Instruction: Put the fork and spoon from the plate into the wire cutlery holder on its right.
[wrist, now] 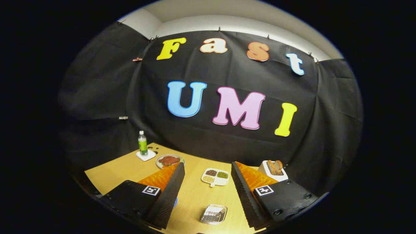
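Observation:
My gripper (pixel 208 165) is open and held high above the wooden table (pixel 195 195), with nothing between its fingers. Between the fingers and close below sits a silvery wire cutlery holder (pixel 213 214), seen from above. Whether anything lies inside it is unclear. A small sliver of a blue rim (pixel 175 202) peeks out beside the left finger, left of the holder. The rest of it is hidden under that finger, so I cannot tell what lies on it.
Beyond the fingers a white divided dish (pixel 214 177) holds beans and grains. Farther left stand a plate of reddish meat (pixel 169 161) and a green bottle (pixel 142 143) on a white coaster. A white toaster with bread (pixel 273 169) sits at the far right.

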